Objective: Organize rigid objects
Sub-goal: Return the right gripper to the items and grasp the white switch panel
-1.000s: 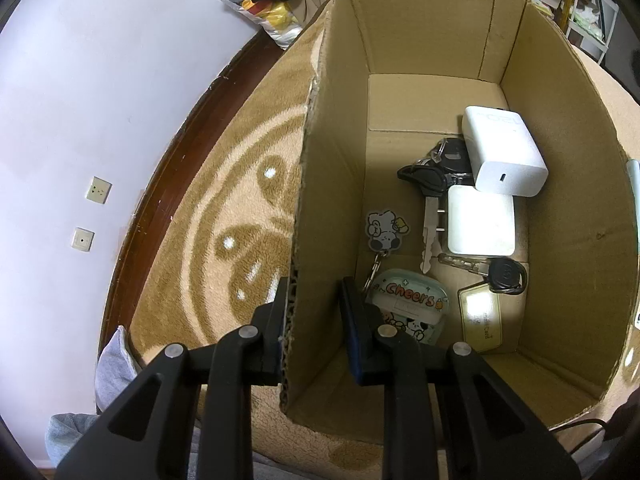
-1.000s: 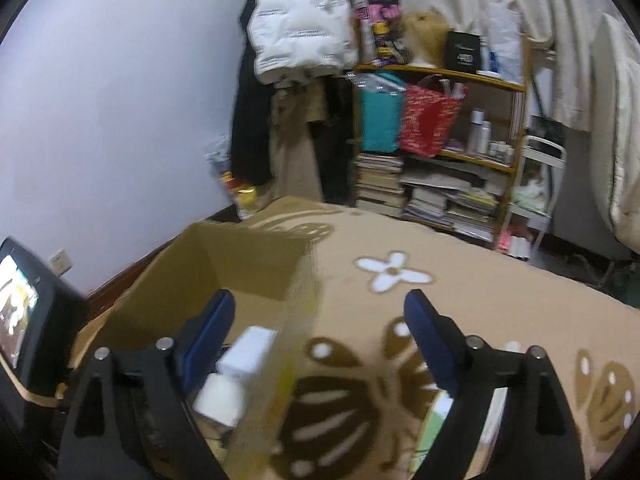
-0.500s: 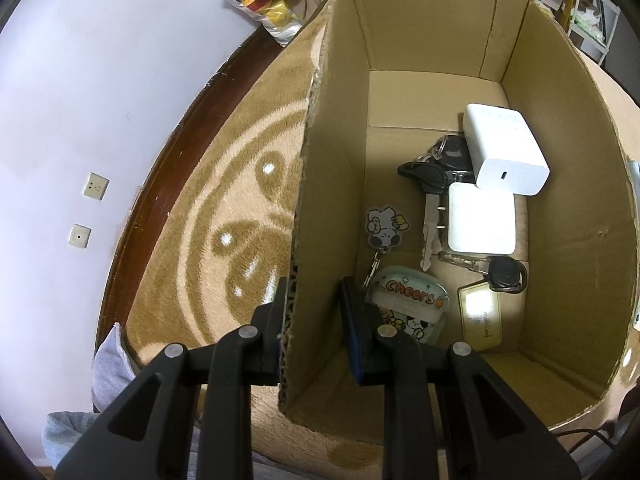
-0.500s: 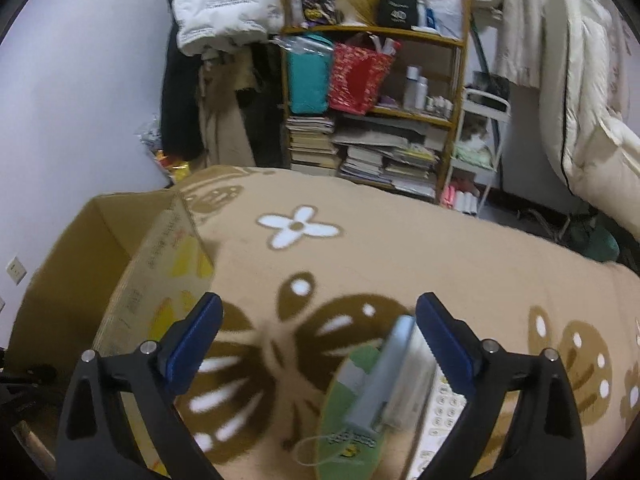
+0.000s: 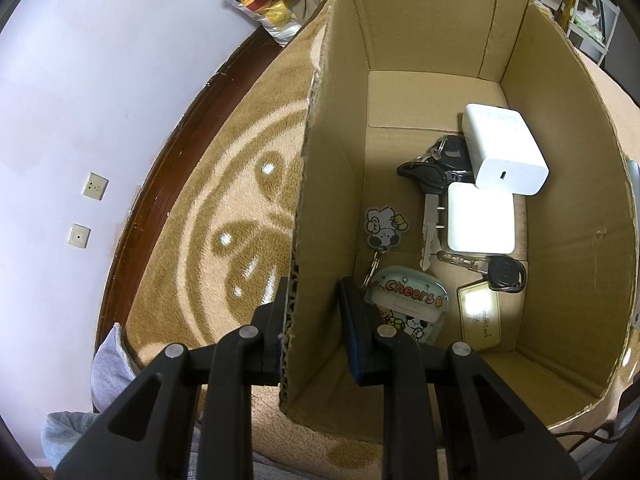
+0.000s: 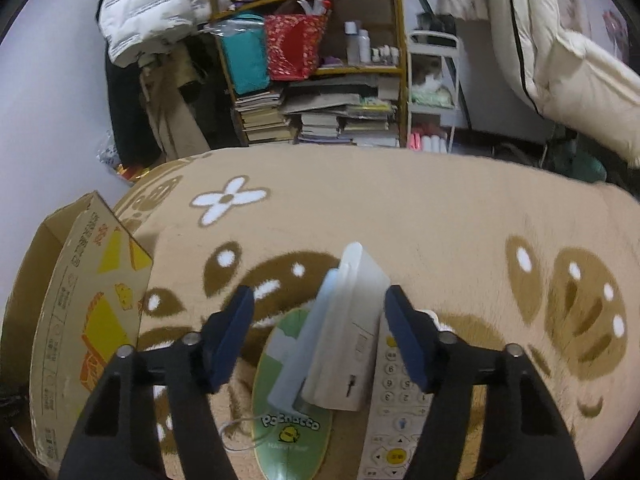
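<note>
My left gripper [image 5: 314, 292] is shut on the left wall of the open cardboard box [image 5: 332, 184]. One finger is outside the wall and one inside. On the box floor lie two white chargers [image 5: 504, 148] [image 5: 480, 218], black keys [image 5: 430, 174], a "Cheers" keychain [image 5: 408, 300], a car key [image 5: 506, 274] and a card tag [image 5: 478, 316]. My right gripper [image 6: 320, 304] is open and hangs over a white slab-shaped device [image 6: 352, 332]. That device leans on a pale blue one [image 6: 308, 352], with a finger on either side and neither touching.
Under the two devices lie a green oval pouch [image 6: 292, 420] and a white remote control [image 6: 394, 400] on the tan patterned blanket [image 6: 400, 216]. The box [image 6: 80, 300] stands to the left. A cluttered bookshelf [image 6: 320, 92] and hanging clothes [image 6: 152, 20] are behind.
My right gripper has swung away from the box, to the right and down over the pile of devices. My left gripper keeps its hold on the box wall.
</note>
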